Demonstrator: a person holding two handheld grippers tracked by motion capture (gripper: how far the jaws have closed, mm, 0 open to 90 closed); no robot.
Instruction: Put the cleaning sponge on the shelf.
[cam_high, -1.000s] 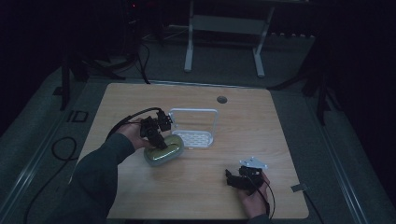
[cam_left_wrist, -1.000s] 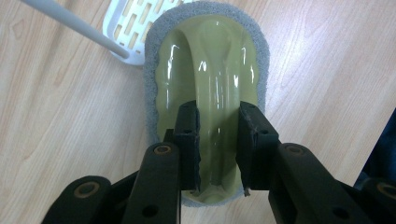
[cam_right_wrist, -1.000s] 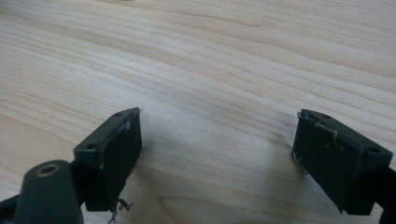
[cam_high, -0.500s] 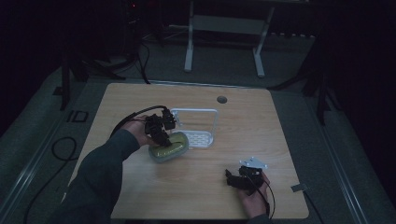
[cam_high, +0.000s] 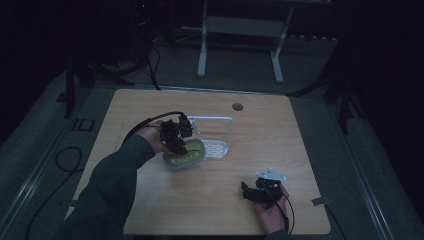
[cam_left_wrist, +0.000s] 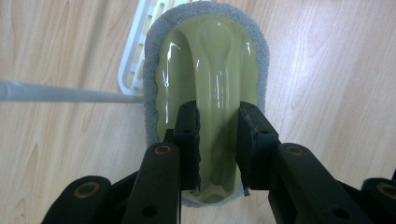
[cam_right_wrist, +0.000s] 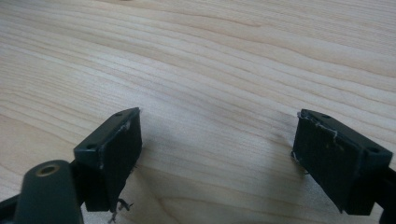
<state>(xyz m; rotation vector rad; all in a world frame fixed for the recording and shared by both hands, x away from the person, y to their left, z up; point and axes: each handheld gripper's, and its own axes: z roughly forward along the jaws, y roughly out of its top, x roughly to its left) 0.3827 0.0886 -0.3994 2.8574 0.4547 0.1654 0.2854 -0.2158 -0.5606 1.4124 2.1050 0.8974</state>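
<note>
While the left gripper (cam_left_wrist: 218, 140) pinches the raised green handle of the scrubbing sponge (cam_left_wrist: 208, 70) near the middle of the table (cam_high: 300, 140), partly over the white rack (cam_high: 220, 130), the right gripper (cam_right_wrist: 215, 158) rests spread apart near the front edge. The glossy handle could slip out, because the pinch sits at its end.

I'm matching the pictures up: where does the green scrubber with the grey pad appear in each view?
High view: scrubber left of centre on the table, under the left gripper.
Left gripper view: scrubber in the centre, its handle ridge between the fingers.
Right gripper view: bare table, open fingers.
Shared landmark: white rack beside the scrubber.
</note>
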